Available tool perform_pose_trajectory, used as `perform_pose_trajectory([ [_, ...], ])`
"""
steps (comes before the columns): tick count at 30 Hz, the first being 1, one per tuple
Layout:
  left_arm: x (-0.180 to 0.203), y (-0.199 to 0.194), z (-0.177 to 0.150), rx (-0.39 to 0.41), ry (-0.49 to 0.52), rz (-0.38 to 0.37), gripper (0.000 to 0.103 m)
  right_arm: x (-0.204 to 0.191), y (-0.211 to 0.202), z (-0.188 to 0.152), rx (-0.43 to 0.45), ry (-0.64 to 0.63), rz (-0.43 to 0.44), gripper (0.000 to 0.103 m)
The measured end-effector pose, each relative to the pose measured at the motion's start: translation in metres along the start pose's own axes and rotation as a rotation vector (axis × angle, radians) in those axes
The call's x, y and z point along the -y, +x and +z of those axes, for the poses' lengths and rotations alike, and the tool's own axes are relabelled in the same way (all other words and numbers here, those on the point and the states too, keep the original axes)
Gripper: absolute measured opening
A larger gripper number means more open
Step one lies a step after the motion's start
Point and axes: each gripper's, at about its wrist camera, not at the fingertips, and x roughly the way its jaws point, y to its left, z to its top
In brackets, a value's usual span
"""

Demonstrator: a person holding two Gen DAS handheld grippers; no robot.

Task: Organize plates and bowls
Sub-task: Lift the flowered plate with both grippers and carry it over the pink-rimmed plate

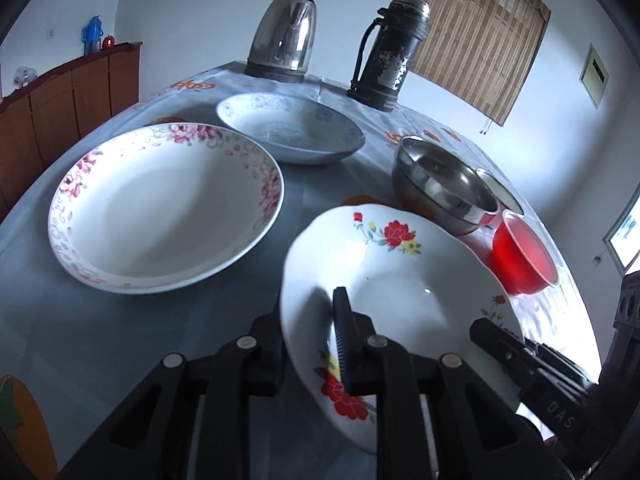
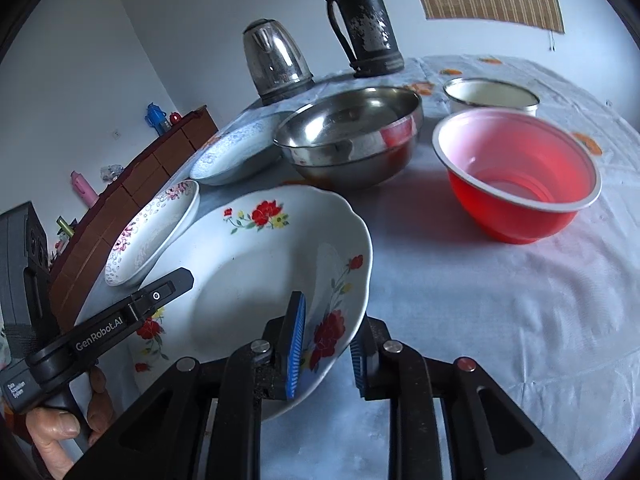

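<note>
Left wrist view, left to right: wooden cabinet (image 1: 72,96) at upper left edge, pink-flower plate (image 1: 160,208) on the grey tablecloth (image 1: 140,328) at centre left, blue-pattern plate (image 1: 292,128) behind it toward top centre, steel kettle (image 1: 284,36) and black flask (image 1: 392,52) at the top. Left gripper (image 1: 308,344) at bottom centre is clamped narrow on the near rim of the red-flower plate (image 1: 400,280); one blue pad sits inside the plate, the other finger outside under the rim. Plate is tilted, centre right of frame. Steel bowl (image 1: 444,184) just behind it, red bowl (image 1: 520,252) at right edge, white rim of an enamel cup (image 1: 504,192) showing between the two. Right gripper (image 1: 532,364) enters at lower right, touching the plate's far rim

Right wrist view, left to right: person's hand (image 2: 60,420) at lower left holds the left gripper's handle, its finger on the plate's left rim. Pink-flower plate and blue-pattern plate sit at centre left. Right gripper at bottom centre pinches narrow on the red-flower plate's rim, blue pad inside, other pad outside. Steel bowl sits top centre, red bowl and enamel cup upper right, apart from the plate
</note>
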Motion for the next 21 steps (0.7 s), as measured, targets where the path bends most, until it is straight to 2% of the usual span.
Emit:
perform_pose_trajectory([
  [11,-0.015,-0.027,-0.002,0.046,-0.001,-0.013,0.018,-0.023,-0.018,0.0,0.051,-0.02,0.025,0.023],
  [21,-0.053,-0.055,0.012,0.125,-0.058,0.051,0.018,-0.072,-0.013,0.018,0.07,-0.086,0.082,0.023],
])
